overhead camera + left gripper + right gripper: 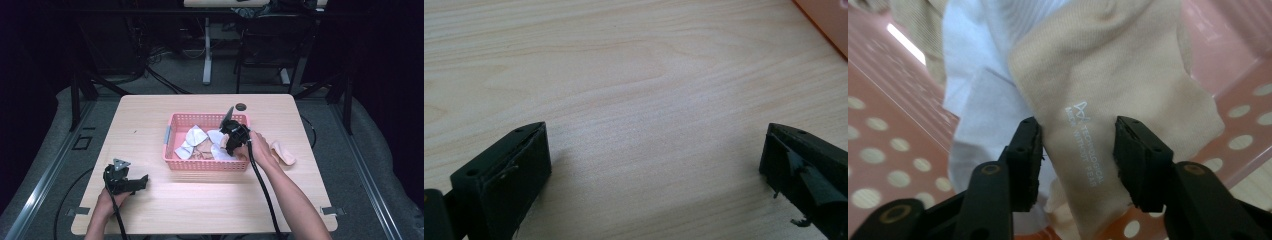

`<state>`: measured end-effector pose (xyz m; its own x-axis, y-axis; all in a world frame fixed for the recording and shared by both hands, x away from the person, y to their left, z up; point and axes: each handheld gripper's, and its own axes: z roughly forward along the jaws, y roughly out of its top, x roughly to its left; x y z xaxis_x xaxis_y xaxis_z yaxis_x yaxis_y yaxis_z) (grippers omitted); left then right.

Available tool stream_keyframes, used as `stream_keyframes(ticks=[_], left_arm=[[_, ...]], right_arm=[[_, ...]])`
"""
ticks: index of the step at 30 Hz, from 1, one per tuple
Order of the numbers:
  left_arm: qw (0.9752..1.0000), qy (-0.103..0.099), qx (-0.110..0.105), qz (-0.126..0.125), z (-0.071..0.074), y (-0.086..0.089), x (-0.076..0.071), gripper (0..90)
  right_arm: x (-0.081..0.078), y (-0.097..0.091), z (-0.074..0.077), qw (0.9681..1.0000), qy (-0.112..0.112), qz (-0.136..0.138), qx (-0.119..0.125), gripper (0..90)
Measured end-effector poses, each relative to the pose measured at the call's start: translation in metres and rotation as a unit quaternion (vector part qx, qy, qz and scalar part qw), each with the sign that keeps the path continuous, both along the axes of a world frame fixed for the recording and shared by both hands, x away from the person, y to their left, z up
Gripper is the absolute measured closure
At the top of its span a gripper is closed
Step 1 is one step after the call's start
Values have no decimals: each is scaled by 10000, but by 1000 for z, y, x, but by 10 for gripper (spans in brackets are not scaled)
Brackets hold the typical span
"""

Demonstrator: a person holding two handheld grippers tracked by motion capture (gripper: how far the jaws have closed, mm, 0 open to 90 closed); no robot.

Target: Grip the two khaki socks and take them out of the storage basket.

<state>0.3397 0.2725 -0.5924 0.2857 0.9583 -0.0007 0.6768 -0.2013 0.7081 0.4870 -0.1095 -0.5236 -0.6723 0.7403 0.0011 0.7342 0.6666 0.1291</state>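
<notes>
Right up against the lens in the right gripper view sits the right gripper (pixel 1078 160), pointing into a pink basket (pixel 893 150). Its two black jaws stand partly closed with a beige sock (pixel 1118 65) between them, printed white lettering and all. The pads look like they're at the fabric's edges, but I honestly can't tell whether they're pressing it yet. Tucked under and to the left of that sock is a white sock (pixel 978 75).

From the high view, the basket (pixel 207 165) is in the middle of the frame on the light wooden table (pixel 200 205), and the right gripper (pixel 231 142) is dipped into its right end, where the beige sock is, among pale socks piled there. Just right of the basket, lying on the tabletop, is another beige sock (pixel 283 152).

Lower left in the high view, the left gripper (pixel 142 181) rests near the table's front edge, well apart from the basket. In the left gripper view its jaws are spread wide with only bare wood (pixel 634 100) between them, and a corner of the basket (pixel 829 20) peeks in at the upper right.
</notes>
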Motion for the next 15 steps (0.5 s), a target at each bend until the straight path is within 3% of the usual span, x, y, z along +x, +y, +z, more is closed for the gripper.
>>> stream_keyframes(ticks=[10,15], left_arm=[[10000,0,2,-2,0,0,0,1],[10000,1,2,-2,0,0,0,1]], right_arm=[[-1,5,-1,9999,-6,100,-13,837],[-2,0,6,9998,-39,105,144,858]])
